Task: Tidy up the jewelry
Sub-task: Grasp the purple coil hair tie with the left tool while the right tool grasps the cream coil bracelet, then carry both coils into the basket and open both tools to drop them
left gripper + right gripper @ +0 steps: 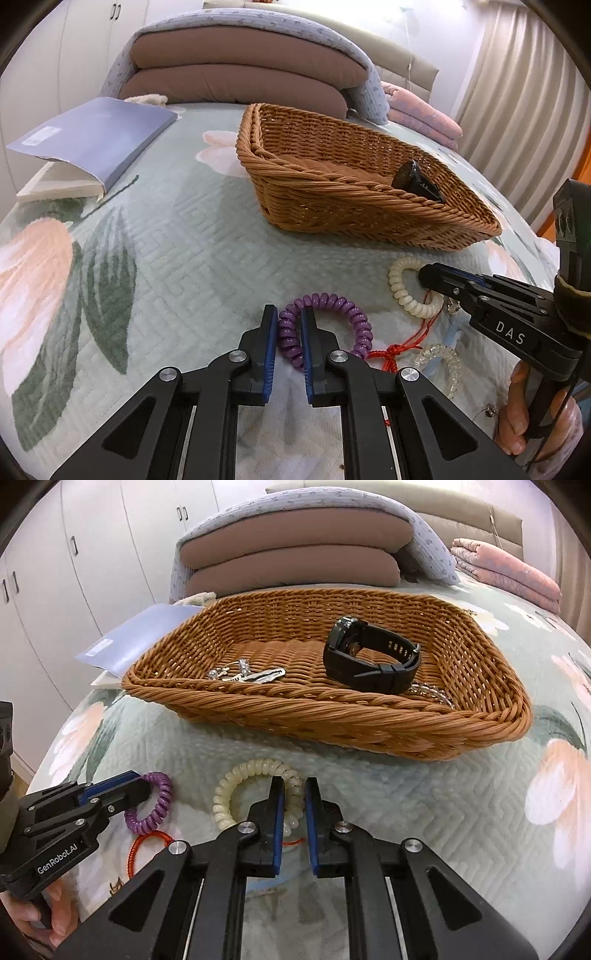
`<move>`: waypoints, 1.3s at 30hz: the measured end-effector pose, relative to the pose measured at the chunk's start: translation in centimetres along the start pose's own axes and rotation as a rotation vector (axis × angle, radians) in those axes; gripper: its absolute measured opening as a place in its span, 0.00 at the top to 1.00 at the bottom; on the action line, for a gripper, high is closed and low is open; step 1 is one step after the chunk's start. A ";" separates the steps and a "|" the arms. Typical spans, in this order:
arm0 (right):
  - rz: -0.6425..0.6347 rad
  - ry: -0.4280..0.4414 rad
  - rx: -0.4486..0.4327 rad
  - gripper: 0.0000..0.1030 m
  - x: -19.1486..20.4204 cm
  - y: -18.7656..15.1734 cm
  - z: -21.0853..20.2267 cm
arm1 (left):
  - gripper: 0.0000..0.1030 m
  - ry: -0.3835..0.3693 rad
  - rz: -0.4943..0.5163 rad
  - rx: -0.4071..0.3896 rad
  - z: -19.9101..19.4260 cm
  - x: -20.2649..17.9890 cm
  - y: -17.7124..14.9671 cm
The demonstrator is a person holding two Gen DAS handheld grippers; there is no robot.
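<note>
- Purple coil (325, 325) lies on a quilted floral bedspread (177, 240), clamped in the left gripper (289, 317).
- Cream coil (255, 786), beside it, is pinched by the right gripper (294, 790).
- A wicker basket (332, 716) behind holds a watch (369, 657) and keys (247, 674).
- Folded quilts (295, 550), white wardrobes (92, 554) and curtains (517, 92) ring the bed.

Home bedroom. Bed (177, 236) covered with a quilted green floral spread, folded brown bedding (240, 74) stacked at its head under a lilac cover, folded pink blanket (509, 572) beside it, padded beige headboard (406, 62), white wardrobe doors (92, 554) with dark handles, beige curtains (524, 92) on the right.
</note>
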State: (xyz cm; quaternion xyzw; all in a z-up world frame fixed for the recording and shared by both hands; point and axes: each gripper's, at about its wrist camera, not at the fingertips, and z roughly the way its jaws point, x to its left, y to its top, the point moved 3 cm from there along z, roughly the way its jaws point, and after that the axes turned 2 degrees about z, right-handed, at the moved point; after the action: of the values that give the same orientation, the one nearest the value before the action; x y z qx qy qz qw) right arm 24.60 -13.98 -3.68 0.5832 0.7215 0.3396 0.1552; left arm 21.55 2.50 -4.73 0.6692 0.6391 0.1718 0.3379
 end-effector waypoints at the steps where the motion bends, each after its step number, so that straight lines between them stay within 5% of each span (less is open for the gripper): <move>1: -0.002 0.002 -0.004 0.88 0.1 0.0 -0.1 | 0.89 0.002 0.000 -0.003 0.0 0.0 0.0; 10: -0.005 0.069 -0.104 0.88 0.5 -0.1 -2.8 | 0.89 -0.012 -0.005 -0.026 -0.7 0.2 -0.1; 18: 0.005 0.086 -0.108 0.88 0.5 0.0 -3.0 | 0.90 -0.033 -0.015 -0.034 -1.0 0.2 0.0; 39: 0.077 0.197 -0.286 0.88 -1.0 1.5 -8.4 | 0.90 -0.151 -0.095 -0.247 -5.8 1.2 1.4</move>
State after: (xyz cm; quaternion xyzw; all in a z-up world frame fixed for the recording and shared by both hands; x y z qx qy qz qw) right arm 20.78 -17.39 3.19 0.5463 0.6546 0.5000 0.1519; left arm 18.86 5.06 0.10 0.6026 0.6168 0.1823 0.4724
